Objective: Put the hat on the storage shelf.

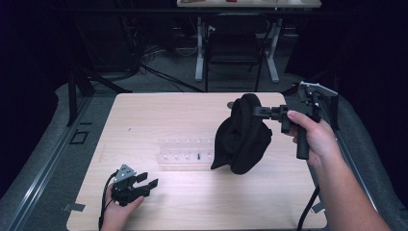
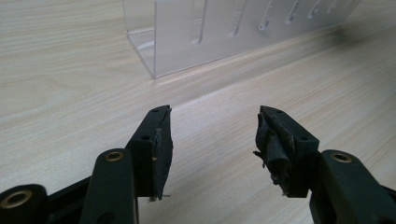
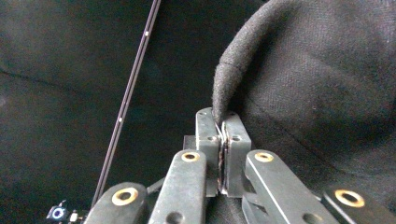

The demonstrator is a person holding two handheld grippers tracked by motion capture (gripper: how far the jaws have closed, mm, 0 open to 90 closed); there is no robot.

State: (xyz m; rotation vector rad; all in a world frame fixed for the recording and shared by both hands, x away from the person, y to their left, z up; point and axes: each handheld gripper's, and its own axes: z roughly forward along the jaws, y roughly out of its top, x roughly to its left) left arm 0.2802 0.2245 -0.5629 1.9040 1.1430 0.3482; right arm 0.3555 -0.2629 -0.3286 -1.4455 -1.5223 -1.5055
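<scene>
Hanging item: black cloth, bunched and draped, lifted clear above the right half of the table; its lower folds hang down over the right end of the clear rack as seen from above. Whether the lowest fold touches the tabletop, cannot tell.
Right gripper: held level in the person's right hand, jaws pointing toward the table's left; jaws pressed together on an upper edge of the black cloth. In the right gripper view the rolled hem of the cloth enters between the two closed pads.
Left gripper: held low in the person's left hand at the near-left part of the table, jaws pointing right and slightly away. In the left gripper view the jaws stand wide apart with nothing between them; the pad on one jaw is worn and ragged.
Clear rack: transparent plastic holder with rows of slots, lying at the middle of the table, ahead of the left gripper and apart from it; seen close in the left gripper view.
Table: light wood-grain top, rounded corners.
Background: dark floor, chair and desk legs beyond the far edge.
Cable: black, trailing down from the right gripper's handle.
</scene>
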